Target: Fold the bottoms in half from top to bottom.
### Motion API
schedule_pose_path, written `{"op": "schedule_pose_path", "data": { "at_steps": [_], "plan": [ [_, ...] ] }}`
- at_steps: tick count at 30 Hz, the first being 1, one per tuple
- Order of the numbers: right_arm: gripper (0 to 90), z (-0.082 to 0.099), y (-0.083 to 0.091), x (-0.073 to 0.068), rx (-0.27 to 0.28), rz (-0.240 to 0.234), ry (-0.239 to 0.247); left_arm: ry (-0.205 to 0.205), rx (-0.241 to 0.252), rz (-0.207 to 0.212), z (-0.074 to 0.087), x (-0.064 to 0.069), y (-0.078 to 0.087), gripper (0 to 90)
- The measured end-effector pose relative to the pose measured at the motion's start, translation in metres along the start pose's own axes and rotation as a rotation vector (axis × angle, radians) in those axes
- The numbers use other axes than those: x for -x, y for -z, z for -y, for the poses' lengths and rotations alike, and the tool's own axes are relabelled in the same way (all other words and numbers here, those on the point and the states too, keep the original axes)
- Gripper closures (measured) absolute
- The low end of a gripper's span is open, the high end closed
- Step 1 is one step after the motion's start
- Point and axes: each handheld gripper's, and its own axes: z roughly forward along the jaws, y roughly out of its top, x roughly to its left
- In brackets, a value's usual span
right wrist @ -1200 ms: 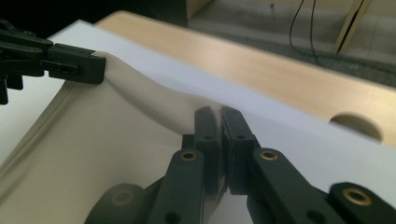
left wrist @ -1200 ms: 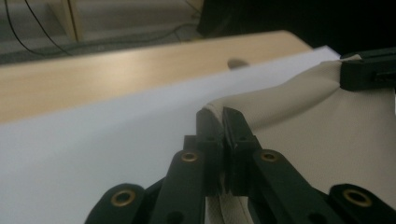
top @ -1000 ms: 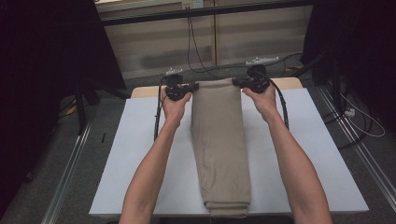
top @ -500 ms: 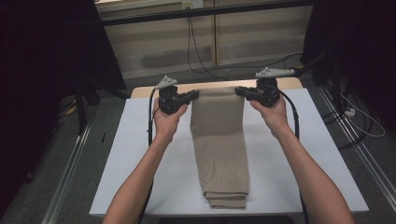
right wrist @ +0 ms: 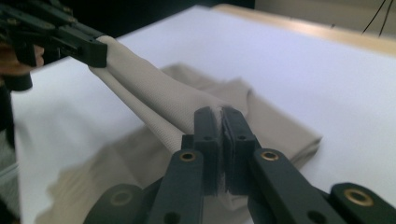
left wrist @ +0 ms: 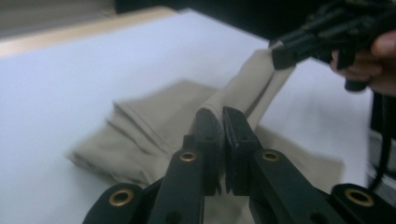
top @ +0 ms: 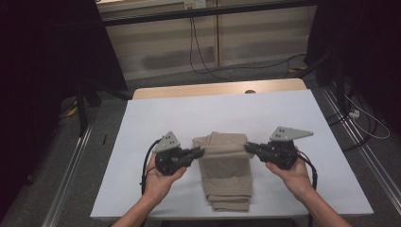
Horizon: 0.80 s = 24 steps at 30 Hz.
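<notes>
Both grippers, left (top: 201, 152) & right (top: 249, 147), now pull the trousers' (top: 227, 177) far end toward 6 o'clock, jaws clamped on its corners, fold edge running 9-to-3 btwn them.

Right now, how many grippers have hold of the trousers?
2. The left gripper pinches the left end of the lifted fold of the trousers, and the right gripper pinches its right end.

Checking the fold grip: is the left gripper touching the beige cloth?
Touching: in the left gripper view the left gripper fingers pinch the beige cloth.
</notes>
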Motion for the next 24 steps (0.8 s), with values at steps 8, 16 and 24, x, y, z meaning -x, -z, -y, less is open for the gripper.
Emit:
{"op": "schedule_pose_path", "data": {
  "at_steps": [8,16,24],
  "plan": [
    [84.1,0.045,0.008,-0.036,-0.125,-0.049,0.015,-0.046,-0.123,0.057,0.041,0.030,0.009,85.4],
    [82.2,0.065,0.020,-0.057,-0.189,-0.060,0.029,-0.051,-0.163,0.098,0.049,0.043,0.013,85.1],
    [80.2,0.071,0.025,-0.067,-0.209,-0.061,0.041,-0.024,-0.117,0.086,0.040,0.042,0.015,58.6]
  ]
}}
